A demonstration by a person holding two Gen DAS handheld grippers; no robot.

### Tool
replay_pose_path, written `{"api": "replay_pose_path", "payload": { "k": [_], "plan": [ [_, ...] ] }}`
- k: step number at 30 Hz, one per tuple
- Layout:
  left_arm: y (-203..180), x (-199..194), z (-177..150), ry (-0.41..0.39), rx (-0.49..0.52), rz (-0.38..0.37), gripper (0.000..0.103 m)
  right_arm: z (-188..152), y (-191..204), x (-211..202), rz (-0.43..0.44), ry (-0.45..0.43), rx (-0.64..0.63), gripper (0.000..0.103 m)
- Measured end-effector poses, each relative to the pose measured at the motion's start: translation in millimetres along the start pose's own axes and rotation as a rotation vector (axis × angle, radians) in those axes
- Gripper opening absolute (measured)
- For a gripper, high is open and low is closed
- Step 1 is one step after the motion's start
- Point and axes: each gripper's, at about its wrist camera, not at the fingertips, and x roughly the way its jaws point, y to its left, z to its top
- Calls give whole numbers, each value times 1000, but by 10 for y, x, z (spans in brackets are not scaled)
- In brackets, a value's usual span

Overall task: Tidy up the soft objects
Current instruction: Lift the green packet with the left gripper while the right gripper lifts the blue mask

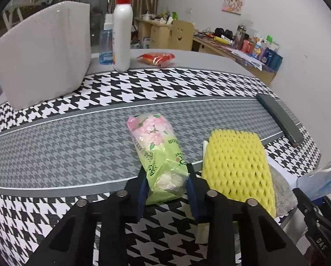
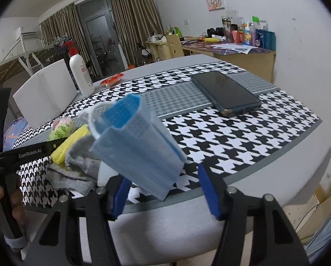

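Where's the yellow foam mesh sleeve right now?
In the left wrist view, the yellow foam mesh sleeve lies on the houndstooth mat, right of the green floral tissue pack, resting partly on a grey cloth.

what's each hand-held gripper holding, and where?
Left hand-held gripper: tissue pack, by its near end. Right hand-held gripper: nothing gripped; face mask sits between open pads.

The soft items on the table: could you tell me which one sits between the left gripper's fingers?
The green floral tissue pack; the left gripper has its pads on both sides of its near end. The yellow foam net lies beside it, outside the fingers.
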Motion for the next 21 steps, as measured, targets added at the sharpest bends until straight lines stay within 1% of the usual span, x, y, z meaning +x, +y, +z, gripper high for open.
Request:
{"api": "replay_pose_path", "payload": {
  "k": [3,5,6,7,8,12,15,21],
  "plan": [
    [28,-4,7,-3,-12,-23,29,6,-8,9,-6,1,-7,51],
    [30,-23,5,-11,-12,-25,29,5,-21,8,-9,5,-4,38],
    [30,-31,4,-14,-11,-27,29,2,-18,2,-15,9,-9,33],
    [31,-39,4,-16,-10,-29,29,-1,-11,-2,-14,13,-13,25],
    [29,-53,1,-21,-10,-32,29,-5,-7,-14,-16,15,-18,20],
    [18,-116,-3,-45,0,-47,28,-5,0,-74,-30,5,-16,14],
    [23,-190,3,-68,2,-53,28,32,-27,-114,-40,-7,-1,12],
    [22,-353,20,-108,23,-70,28,201,-23,-265,-63,-75,19,12]
  ]
}}
